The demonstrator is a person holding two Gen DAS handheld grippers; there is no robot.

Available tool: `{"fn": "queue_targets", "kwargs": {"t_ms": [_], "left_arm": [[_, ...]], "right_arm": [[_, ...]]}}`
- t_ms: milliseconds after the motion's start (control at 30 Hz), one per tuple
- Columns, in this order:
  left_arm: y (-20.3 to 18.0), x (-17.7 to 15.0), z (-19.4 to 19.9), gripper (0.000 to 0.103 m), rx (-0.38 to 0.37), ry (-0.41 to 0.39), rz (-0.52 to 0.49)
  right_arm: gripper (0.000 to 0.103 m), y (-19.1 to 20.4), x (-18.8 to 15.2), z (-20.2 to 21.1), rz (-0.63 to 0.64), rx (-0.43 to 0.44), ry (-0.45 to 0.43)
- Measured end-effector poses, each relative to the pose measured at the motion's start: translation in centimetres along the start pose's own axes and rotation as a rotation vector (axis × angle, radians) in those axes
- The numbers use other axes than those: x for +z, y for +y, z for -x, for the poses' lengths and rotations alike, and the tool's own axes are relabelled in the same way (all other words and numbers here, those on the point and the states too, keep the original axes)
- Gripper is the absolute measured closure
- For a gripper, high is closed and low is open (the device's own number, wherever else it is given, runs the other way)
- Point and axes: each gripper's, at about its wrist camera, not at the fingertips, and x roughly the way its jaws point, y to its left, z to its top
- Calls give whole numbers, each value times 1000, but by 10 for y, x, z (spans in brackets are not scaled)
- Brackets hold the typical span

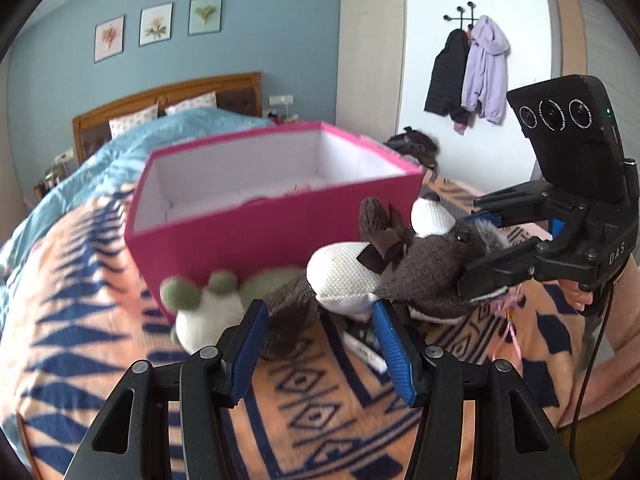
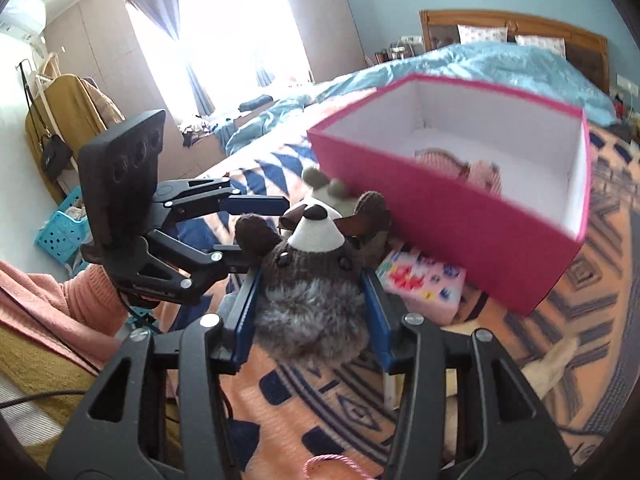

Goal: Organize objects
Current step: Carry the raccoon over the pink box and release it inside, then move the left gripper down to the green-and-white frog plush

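Note:
A brown knitted plush toy (image 1: 424, 268) with white muzzle and feet hangs over the patterned blanket between both grippers. My right gripper (image 2: 310, 316) is shut on its furry head (image 2: 312, 312); in the left wrist view this right gripper (image 1: 476, 256) comes in from the right. My left gripper (image 1: 320, 316) holds the toy's white foot (image 1: 344, 280) and brown leg between its pad tips; in the right wrist view the left gripper (image 2: 260, 232) flanks a round brown limb. Just behind stands an open pink box (image 1: 256, 240) (image 2: 460, 224) with something pink lying inside.
A green-and-white plush (image 1: 208, 308) (image 2: 326, 186) lies against the box's front. A flowered pink pad (image 2: 424, 286) sits under the toy beside the box. The blanket (image 1: 320, 408) covers the bed, with a blue quilt (image 1: 120, 152) behind. A person's pink sleeve (image 2: 48, 300) is at left.

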Motion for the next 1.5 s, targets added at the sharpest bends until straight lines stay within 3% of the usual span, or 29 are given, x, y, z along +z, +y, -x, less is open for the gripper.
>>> {"fn": "queue_targets", "kwargs": {"t_ms": [100,333,533,767,933,1033,1200,1500], "left_arm": [[5,18,4,57,4,-31,-10],[16,65,4,57,96,-85,-81],[57,93,-20,57,127,-65,-25],[92,100,-67,60,157,17,37],[99,93,-88,60,155,74,62],[95,86,-91,60,135,88,58],[88,76,-88,58,99,89,63],[96,70,-79,57,21,85,143]], "right_arm": [[53,2,14,5,19,1,-37],[53,-7,67,8,120,11,-95],[53,-48,113,-19,115,56,-56],[52,-88,142,-73,84,38,68],[46,-110,148,-103,36,-102,147],[46,-117,149,-93,2,-187,97],[45,-101,137,-62,-4,-186,22],[32,-57,88,-38,42,-185,-69]]}}
